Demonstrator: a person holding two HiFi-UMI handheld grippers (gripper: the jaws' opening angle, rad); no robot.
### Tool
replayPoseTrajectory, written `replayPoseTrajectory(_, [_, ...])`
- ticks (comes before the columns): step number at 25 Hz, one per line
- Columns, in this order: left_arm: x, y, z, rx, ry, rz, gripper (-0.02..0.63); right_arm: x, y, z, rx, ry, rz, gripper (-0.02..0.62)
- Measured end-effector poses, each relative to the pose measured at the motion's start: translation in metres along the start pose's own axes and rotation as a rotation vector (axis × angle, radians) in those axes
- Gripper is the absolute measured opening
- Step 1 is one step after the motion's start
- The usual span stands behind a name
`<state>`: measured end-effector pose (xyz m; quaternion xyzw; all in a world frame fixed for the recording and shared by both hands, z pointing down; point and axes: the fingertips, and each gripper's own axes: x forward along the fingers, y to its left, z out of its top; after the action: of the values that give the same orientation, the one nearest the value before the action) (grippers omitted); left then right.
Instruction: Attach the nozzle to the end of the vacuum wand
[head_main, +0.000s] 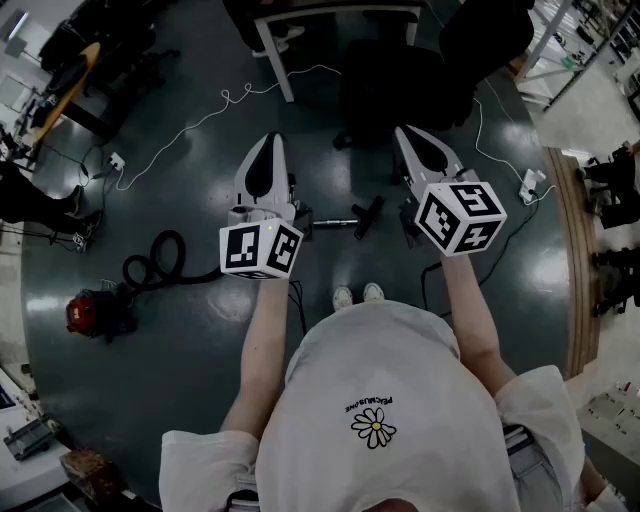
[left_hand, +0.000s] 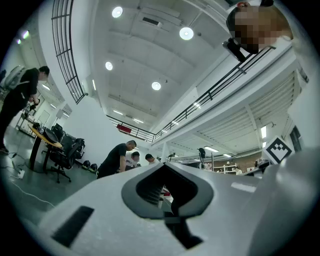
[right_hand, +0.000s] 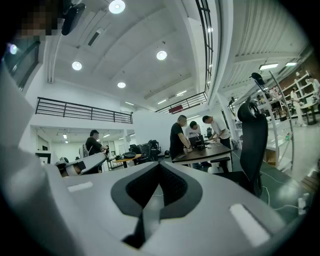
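Observation:
On the dark floor ahead of the person's feet lies a short silver wand (head_main: 334, 222) with a black nozzle (head_main: 367, 215) just to its right; whether the two touch I cannot tell. My left gripper (head_main: 268, 140) is held in the air above and to the left of the wand, its jaws shut and empty. At the same height, right of the nozzle, my right gripper (head_main: 400, 131) is also shut with nothing in it. In the left gripper view (left_hand: 162, 165) and the right gripper view (right_hand: 159, 165) the jaw tips meet, and neither shows the wand or nozzle.
A red vacuum body (head_main: 92, 312) with a coiled black hose (head_main: 152, 265) sits on the floor at the left. A white table (head_main: 278, 55) and a black office chair (head_main: 400, 85) stand ahead. White cables (head_main: 215, 110) and a power strip (head_main: 530, 183) lie on the floor. Several people work at desks (right_hand: 210, 150).

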<state>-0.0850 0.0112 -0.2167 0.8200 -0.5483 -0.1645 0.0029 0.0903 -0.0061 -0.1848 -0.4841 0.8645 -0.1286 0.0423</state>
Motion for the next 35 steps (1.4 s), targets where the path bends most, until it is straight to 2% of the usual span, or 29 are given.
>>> replayPoseTrajectory(12, [0.003,0.026,-0.006,-0.007,0.009,0.037,0.0,0.027,0.004,-0.006,0.006,0.016,0.044,0.005])
replayPoseTrajectory(14, [0.002,0.033,-0.015,0.017,0.04,0.03,0.0,0.032,0.006,-0.01,0.012,0.025,0.068,0.005])
replayPoseTrajectory(15, [0.003,0.036,-0.024,0.056,0.077,0.014,0.0,0.035,0.005,-0.014,0.009,0.039,0.077,0.005])
replayPoseTrajectory(17, [0.006,0.036,-0.053,0.198,0.202,-0.064,0.015,0.043,0.0,-0.026,-0.01,0.096,0.094,0.005])
replayPoseTrajectory(18, [0.007,0.034,-0.074,0.29,0.284,-0.122,0.096,0.049,-0.005,-0.037,-0.022,0.141,0.11,0.016])
replayPoseTrajectory(19, [0.007,0.034,-0.1,0.381,0.373,-0.186,0.162,0.056,-0.011,-0.053,-0.03,0.199,0.133,0.103])
replayPoseTrajectory(20, [0.004,0.037,-0.133,0.459,0.468,-0.251,0.196,0.064,-0.018,-0.074,-0.035,0.266,0.156,0.154])
replayPoseTrajectory(21, [-0.002,0.043,-0.174,0.518,0.567,-0.317,0.227,0.073,-0.028,-0.102,-0.039,0.338,0.175,0.175])
replayPoseTrajectory(23, [-0.022,0.062,-0.272,0.585,0.752,-0.451,0.264,0.093,-0.054,-0.176,-0.054,0.48,0.203,0.201])
replayPoseTrajectory(26, [-0.06,0.111,-0.457,0.625,0.97,-0.597,0.327,0.127,-0.11,-0.34,-0.076,0.658,0.248,0.23])
replayPoseTrajectory(31, [-0.139,0.199,-0.783,0.696,1.221,-0.763,0.357,0.182,-0.218,-0.67,-0.174,0.927,0.264,0.238])
replayPoseTrajectory(33, [-0.162,0.228,-0.886,0.734,1.274,-0.806,0.368,0.197,-0.252,-0.783,-0.216,1.046,0.288,0.238])
replayPoseTrajectory(35, [-0.172,0.25,-0.962,0.747,1.302,-0.814,0.368,0.211,-0.278,-0.866,-0.253,1.152,0.314,0.218])
